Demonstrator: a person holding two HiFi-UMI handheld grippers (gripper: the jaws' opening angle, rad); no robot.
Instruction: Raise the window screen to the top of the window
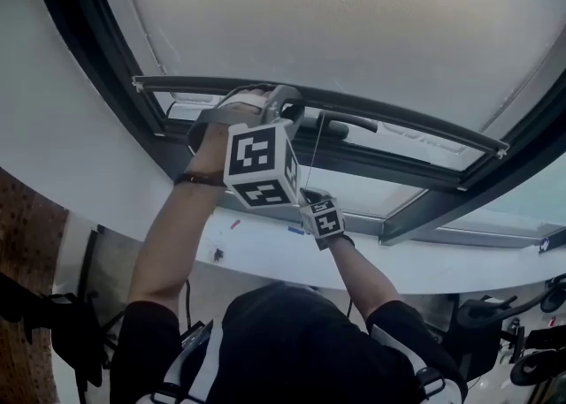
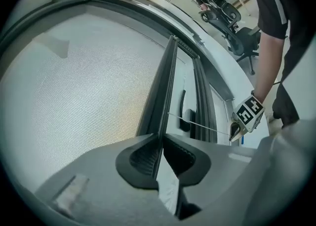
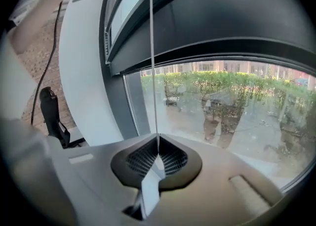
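Left gripper view: the left gripper [image 2: 160,143] has its jaws clamped on the dark bottom rail [image 2: 165,86] of the window screen [image 2: 84,86], presumably to push it upward. Below the rail, the right gripper [image 3: 158,152] pinches the thin pull cord [image 3: 151,62], drawn straight. The screen's mesh covers the pane above the rail; only the glass [image 3: 222,101] below is bare.
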